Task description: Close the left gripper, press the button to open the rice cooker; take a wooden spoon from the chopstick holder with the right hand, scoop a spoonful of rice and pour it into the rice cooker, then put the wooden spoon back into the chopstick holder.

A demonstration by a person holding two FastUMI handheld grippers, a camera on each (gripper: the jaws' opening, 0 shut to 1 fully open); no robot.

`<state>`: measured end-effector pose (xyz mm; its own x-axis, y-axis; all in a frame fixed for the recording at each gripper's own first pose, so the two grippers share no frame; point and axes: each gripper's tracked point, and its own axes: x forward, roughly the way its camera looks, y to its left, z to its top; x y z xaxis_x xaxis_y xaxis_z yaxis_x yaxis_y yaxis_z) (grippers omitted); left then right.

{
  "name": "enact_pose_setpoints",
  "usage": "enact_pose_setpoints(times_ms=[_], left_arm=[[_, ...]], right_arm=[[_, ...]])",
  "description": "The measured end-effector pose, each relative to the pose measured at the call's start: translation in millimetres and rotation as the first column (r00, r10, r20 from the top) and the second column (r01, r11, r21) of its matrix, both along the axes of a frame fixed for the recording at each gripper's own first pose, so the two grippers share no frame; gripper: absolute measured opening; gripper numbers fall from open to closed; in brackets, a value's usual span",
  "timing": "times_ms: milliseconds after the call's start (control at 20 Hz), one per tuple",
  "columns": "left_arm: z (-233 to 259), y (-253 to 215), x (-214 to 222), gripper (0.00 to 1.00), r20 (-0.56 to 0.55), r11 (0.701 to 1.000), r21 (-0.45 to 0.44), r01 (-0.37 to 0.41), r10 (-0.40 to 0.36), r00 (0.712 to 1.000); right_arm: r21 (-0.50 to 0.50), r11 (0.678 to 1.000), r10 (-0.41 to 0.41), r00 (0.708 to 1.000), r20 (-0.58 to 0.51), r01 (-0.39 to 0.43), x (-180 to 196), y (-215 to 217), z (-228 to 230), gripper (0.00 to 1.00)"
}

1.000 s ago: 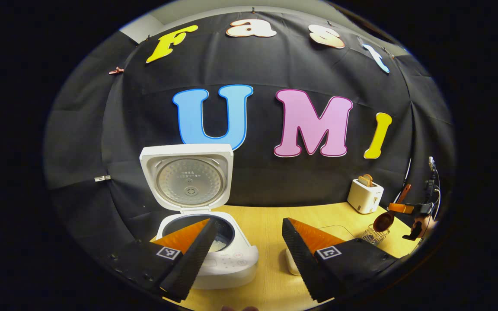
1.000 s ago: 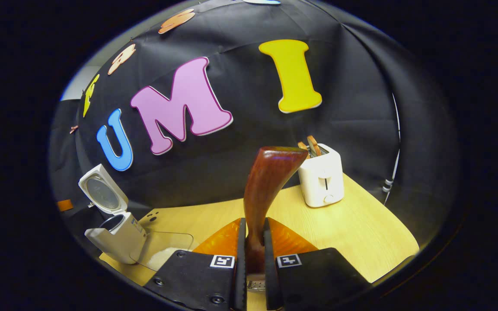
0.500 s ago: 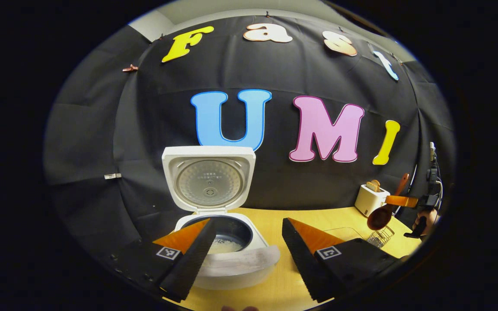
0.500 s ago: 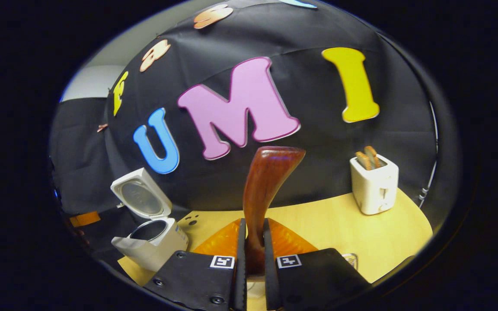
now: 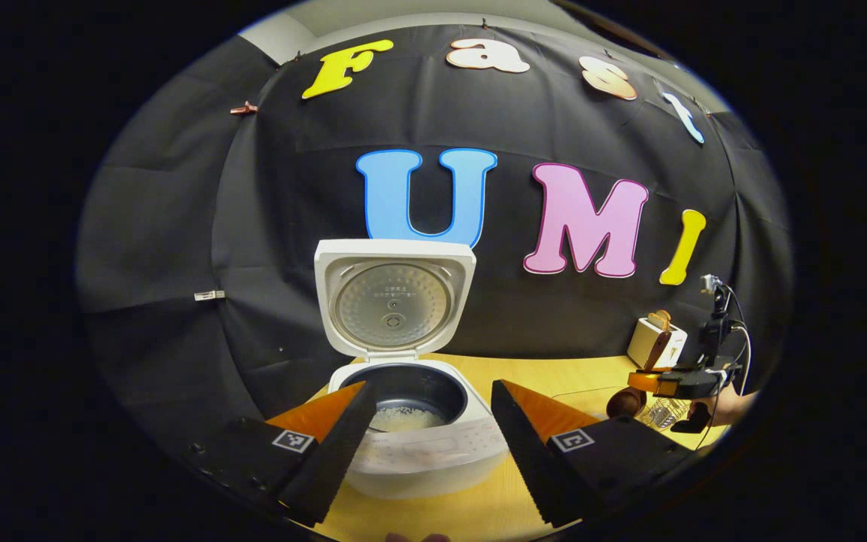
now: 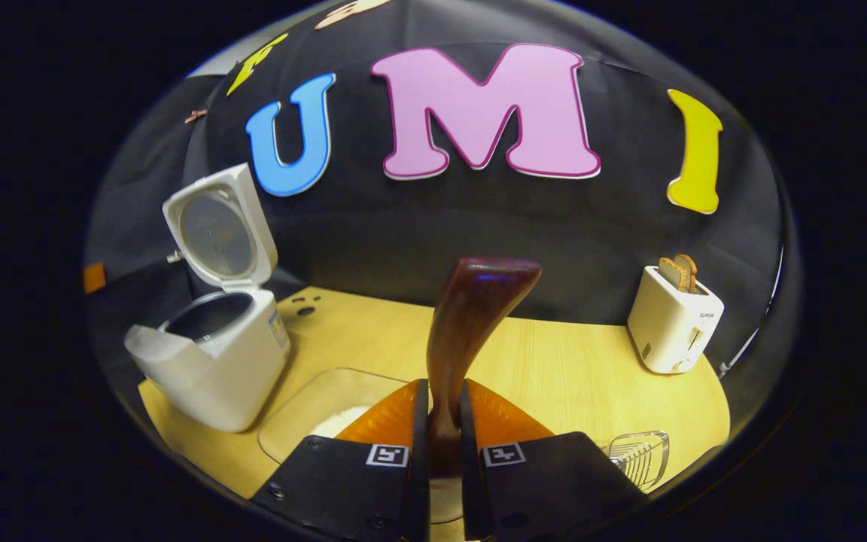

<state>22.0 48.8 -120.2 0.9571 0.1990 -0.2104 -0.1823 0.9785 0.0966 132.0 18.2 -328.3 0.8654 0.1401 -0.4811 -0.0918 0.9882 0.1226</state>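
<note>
The white rice cooker (image 5: 418,452) stands with its lid (image 5: 394,301) raised and some rice in its dark pot. My left gripper (image 5: 431,386) hangs open just in front of it with nothing between its fingers. My right gripper (image 6: 442,388) is shut on the handle of the wooden spoon (image 6: 471,316), whose bowl points up and away. In the left gripper view that gripper (image 5: 674,382) holds the spoon (image 5: 624,403) low beside the wire chopstick holder (image 5: 661,412). In the right gripper view the holder (image 6: 638,456) sits at the lower right, the cooker (image 6: 215,361) at the left.
A clear glass dish (image 6: 313,410) with white rice lies on the wooden table (image 6: 569,376) between the cooker and my right gripper. A white toaster (image 6: 673,320) with toast stands at the back right, seen smaller as the toaster (image 5: 655,342) in the left gripper view.
My right gripper has come down and tipped forward with the spoon, now level with the chopstick holder. The left gripper's view has swung so that the cooker sits in the middle.
</note>
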Motion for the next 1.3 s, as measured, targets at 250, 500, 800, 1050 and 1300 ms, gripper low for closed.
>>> enact_pose_setpoints(times_ms=[250, 500, 800, 1050, 1300], left_arm=[[-5.1, 17.7, 0.8, 0.98, -0.004, 1.0, -0.01, -0.005, 0.005, 1.0], [-9.9, 32.5, 0.5, 0.98, -0.008, 1.0, -0.022, -0.014, 0.014, 1.0], [-7.4, 48.3, 0.2, 0.98, -0.003, 0.999, -0.027, -0.03, 0.03, 1.0], [-4.6, 56.1, -0.6, 0.96, 0.0, 0.999, -0.029, -0.036, 0.036, 0.999], [-3.3, 59.8, -0.5, 0.95, 0.004, 0.999, -0.031, -0.035, 0.035, 0.999]], right_arm=[[-0.133, 0.991, 0.025, 0.998, -0.053, -0.032, 0.3, 12.4, -27.0, 0.21], [-0.085, 0.995, 0.051, 0.995, -0.089, -0.059, -3.9, 43.9, -38.4, 0.21], [0.082, 0.996, -0.007, 0.993, -0.115, 0.016, -1.8, 77.8, -38.2, 0.21], [0.203, 0.977, -0.042, 0.989, -0.142, 0.07, -2.6, 96.5, -36.5, 0.21], [0.365, 0.907, -0.15, 0.97, -0.193, 0.213, -1.2, 88.6, -37.7, 0.21]])
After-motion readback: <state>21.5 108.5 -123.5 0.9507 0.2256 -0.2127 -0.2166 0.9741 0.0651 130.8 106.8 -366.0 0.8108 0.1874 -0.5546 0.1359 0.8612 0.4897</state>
